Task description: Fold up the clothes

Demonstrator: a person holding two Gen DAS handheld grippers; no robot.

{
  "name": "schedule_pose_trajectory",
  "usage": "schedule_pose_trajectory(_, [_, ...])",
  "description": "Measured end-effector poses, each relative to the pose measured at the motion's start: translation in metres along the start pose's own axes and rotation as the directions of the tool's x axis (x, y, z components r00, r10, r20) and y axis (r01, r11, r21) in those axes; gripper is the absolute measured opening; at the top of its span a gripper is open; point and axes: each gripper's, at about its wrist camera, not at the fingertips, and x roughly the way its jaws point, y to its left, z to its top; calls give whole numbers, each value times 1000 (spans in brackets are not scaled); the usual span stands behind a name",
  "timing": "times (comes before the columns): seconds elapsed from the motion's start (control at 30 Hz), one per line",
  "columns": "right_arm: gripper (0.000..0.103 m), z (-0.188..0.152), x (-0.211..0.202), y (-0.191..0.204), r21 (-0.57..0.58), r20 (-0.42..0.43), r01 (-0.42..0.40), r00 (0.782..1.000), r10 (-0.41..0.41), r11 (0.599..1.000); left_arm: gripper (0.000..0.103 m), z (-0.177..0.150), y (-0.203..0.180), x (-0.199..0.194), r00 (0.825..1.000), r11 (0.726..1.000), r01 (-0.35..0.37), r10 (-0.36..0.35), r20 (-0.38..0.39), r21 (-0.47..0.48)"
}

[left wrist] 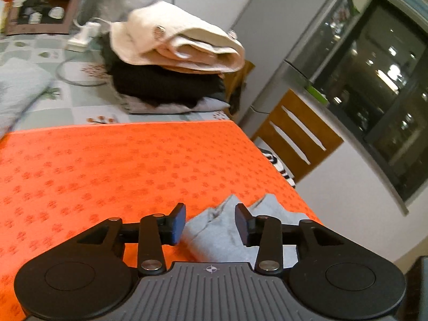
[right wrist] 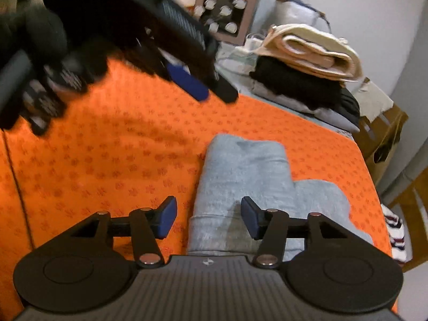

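We note the folded grey garment (right wrist: 240, 176) lying on the orange cloth (right wrist: 107, 160). Left gripper (left wrist: 210, 223) and right gripper (right wrist: 208, 215) both parted, holding nothing. Clothes stack (right wrist: 302, 75) behind.

Blurring with motion at far left: left gripper (right wrist: 203, 91); hiding under right gripper (right wrist: 208, 218): near end of grey folded garment (right wrist: 240, 171).

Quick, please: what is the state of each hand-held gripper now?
Left hand-held gripper: open, holding nothing.
Right hand-held gripper: open, above the folded light grey fleece garment, not gripping it.
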Motion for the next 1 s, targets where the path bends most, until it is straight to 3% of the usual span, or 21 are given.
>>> schedule_pose_trajectory(0.2, [58,-6,19,1,-50,-6,42,999,-43,998,49,-19,8,-19,998,997,-57,57,1,-50])
schedule_pose_trajectory(0.27, [43,-8,18,-7,-24,15,37,999,-36,999,49,-26,8,-21,997,995,-74,74,-9,-61])
schedule_pose_trajectory(0.37, [34,-5,8,-25,53,43,-2,999,0,999,49,-35,5,-23,996,994,-86,85,-17,-66])
schedule_pose_trajectory(0.6, [32,-8,-21,-87,250,142,-81,989,46,965,50,-42,-11,-19,995,993,-102,101,-20,-56])
schedule_pose_trajectory(0.8, [33,-20,-29,-141,304,163,-33,986,-18,952,50,-40,-30,-6,994,993,-109,109,-4,-51])
schedule_pose_trajectory(1.0, [34,-37,-18,-186,315,124,59,987,-103,947,50,-42,-50,10,994,993,-109,109,-2,-40])
